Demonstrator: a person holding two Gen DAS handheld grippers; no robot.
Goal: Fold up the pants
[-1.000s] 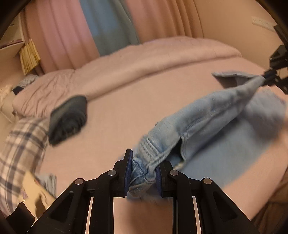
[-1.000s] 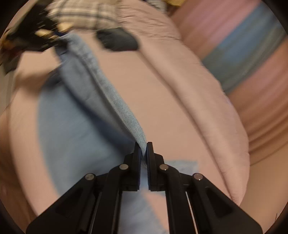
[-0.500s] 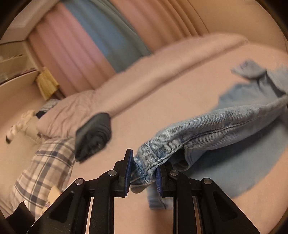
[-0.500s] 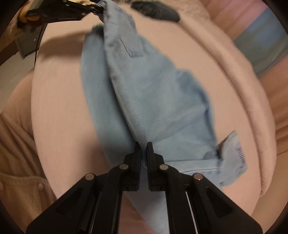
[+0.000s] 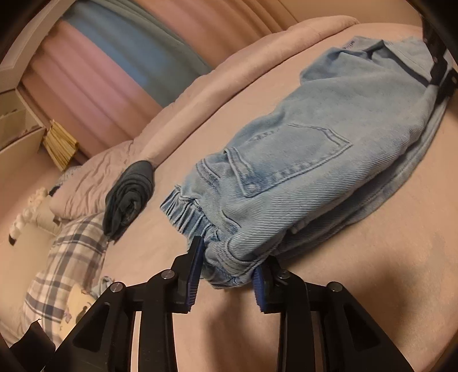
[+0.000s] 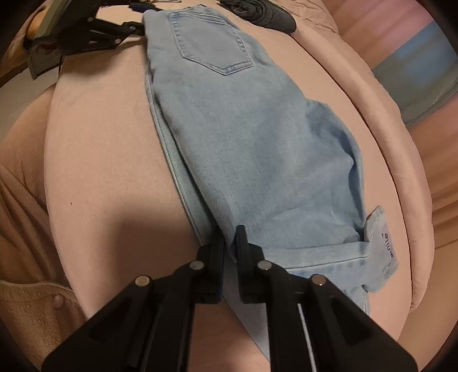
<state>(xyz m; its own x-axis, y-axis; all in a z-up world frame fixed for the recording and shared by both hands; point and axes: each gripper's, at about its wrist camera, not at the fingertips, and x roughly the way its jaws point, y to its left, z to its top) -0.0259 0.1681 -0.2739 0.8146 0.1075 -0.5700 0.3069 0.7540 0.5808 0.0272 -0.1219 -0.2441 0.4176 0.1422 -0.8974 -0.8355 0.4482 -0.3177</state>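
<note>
Light blue denim pants lie folded lengthwise on the pink bed, back pocket up; they also show in the right wrist view. My left gripper is at the elastic waistband end, its jaws parted around the bunched waistband corner, which rests on the bed. My right gripper is shut on the leg edge near the cuffs, low over the bed. The left gripper shows far off in the right wrist view, and the right gripper at the top right edge of the left wrist view.
A rolled dark garment lies beyond the waistband, also seen in the right wrist view. A plaid cloth and pillow sit left. The bed's padded rim curves along the far side. Curtains hang behind.
Both grippers carried the lifted pants over and lowered them, so one half now lies folded flat on the other. My left gripper's jaws have spread apart around the waistband.
</note>
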